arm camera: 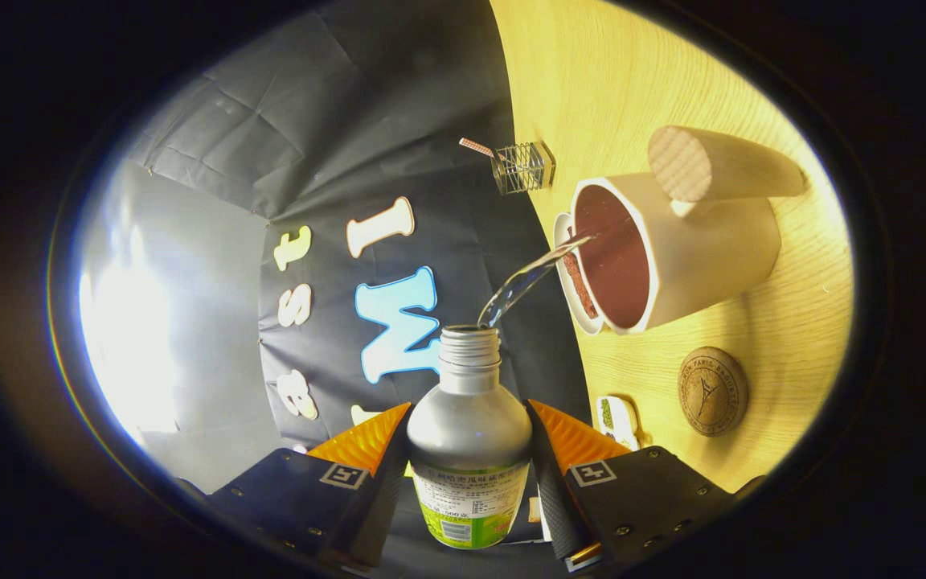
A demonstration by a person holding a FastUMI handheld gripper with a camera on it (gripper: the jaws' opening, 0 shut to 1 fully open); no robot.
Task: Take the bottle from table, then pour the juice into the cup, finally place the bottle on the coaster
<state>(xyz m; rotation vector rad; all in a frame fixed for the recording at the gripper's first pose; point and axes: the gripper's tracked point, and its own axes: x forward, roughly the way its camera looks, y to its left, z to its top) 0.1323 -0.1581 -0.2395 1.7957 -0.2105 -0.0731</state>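
Wooden desk (pixel 656 80) carries the white cup (pixel 696 249) and round coaster (pixel 712 392) just beside it; my tongs (pixel 469 450) clamp the silver bottle (pixel 469 418) on both sides; I see clear liquid (pixel 531 277) streaming from its open neck into the cup.

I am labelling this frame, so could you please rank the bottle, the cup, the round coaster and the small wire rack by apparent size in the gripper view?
1. Bottle, clamped between the gripper fingers; nearness inflates it.
2. Cup, receiving the stream.
3. Coaster.
4. Wire rack, farthest away, so its true size is unsure.
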